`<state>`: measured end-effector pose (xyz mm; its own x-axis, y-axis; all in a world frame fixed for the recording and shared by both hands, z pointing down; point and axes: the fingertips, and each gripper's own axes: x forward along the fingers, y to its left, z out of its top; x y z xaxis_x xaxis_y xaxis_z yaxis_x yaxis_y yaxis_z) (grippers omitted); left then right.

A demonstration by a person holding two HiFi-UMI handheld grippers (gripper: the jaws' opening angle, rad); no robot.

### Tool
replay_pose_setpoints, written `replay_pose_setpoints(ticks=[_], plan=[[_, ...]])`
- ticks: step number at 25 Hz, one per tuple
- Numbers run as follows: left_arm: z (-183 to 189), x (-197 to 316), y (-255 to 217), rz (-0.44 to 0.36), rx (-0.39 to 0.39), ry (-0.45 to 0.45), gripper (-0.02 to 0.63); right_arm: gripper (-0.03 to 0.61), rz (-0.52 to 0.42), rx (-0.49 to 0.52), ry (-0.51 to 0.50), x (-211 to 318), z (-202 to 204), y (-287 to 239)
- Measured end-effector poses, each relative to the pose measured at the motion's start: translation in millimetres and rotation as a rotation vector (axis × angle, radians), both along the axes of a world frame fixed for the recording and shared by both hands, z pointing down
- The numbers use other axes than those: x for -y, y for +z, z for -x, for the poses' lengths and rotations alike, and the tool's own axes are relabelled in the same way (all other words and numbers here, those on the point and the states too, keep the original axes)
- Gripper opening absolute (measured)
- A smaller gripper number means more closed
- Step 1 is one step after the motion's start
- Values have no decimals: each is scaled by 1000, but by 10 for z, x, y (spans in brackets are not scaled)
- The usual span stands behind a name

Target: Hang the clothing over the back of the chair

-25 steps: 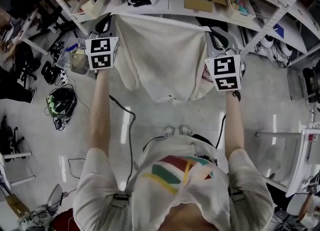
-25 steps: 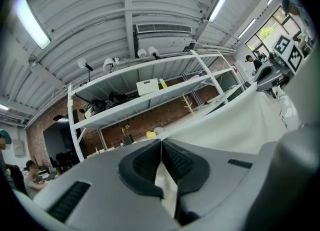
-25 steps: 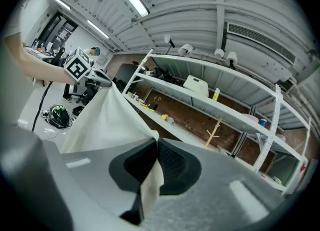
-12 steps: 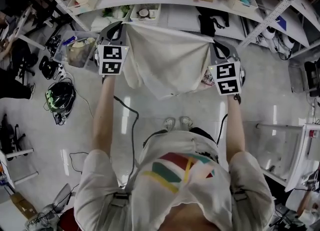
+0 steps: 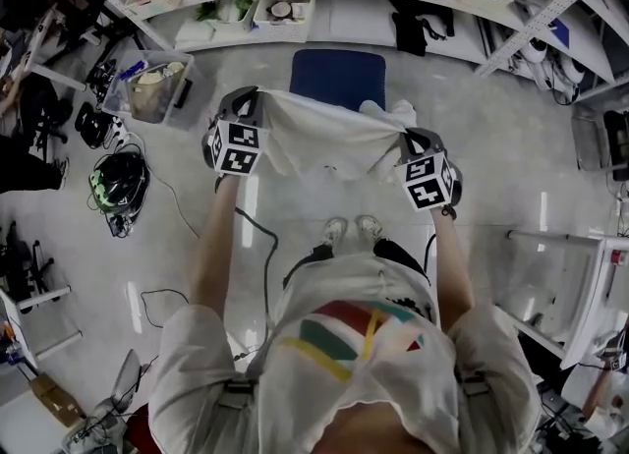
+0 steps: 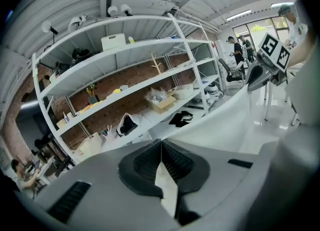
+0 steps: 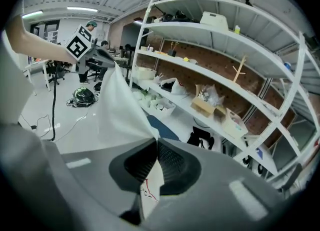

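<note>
White shelving (image 5: 344, 22) runs across the far side of the pale floor (image 5: 511, 197) ahead of you, and the blue chair (image 5: 337, 77) stands just in front of it. The cream clothing (image 5: 329, 140) is stretched between your two hands on the near side of that chair. Its upper edge overlaps the chair's near edge in the head view, and whether it touches there cannot be told. Your left tongs (image 5: 253, 101) are clamped fully together on one corner of the clothing and your right tongs (image 5: 414, 137) on the other. The head view shows only the tongs' outsides. The left gripper view shows its dark pads (image 6: 175, 162) meeting on a strip of cloth, with the sheet pulled taut towards your other hand. The right gripper view shows the same pinch, plus a small red mark (image 7: 145, 191) on the tail of cloth below the pads, which the head view does not show. A second ago you held the clothing high against the shelves, hanging long and hiding the chair. Both tongs are now much lower and the chair is in the open.
</note>
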<state>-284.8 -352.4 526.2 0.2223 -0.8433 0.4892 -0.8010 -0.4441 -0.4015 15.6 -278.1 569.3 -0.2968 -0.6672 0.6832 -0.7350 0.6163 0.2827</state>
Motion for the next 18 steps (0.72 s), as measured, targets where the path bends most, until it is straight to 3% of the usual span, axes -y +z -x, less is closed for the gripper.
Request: replay_pose_setpoints(ticks=[11,18], plan=[[122,-259,824,193,62,25,14,8,90,-41,-4,2,52,464],[116,-258,1011,238,76,33,14,9,128,-81,-7,-98,84,703]])
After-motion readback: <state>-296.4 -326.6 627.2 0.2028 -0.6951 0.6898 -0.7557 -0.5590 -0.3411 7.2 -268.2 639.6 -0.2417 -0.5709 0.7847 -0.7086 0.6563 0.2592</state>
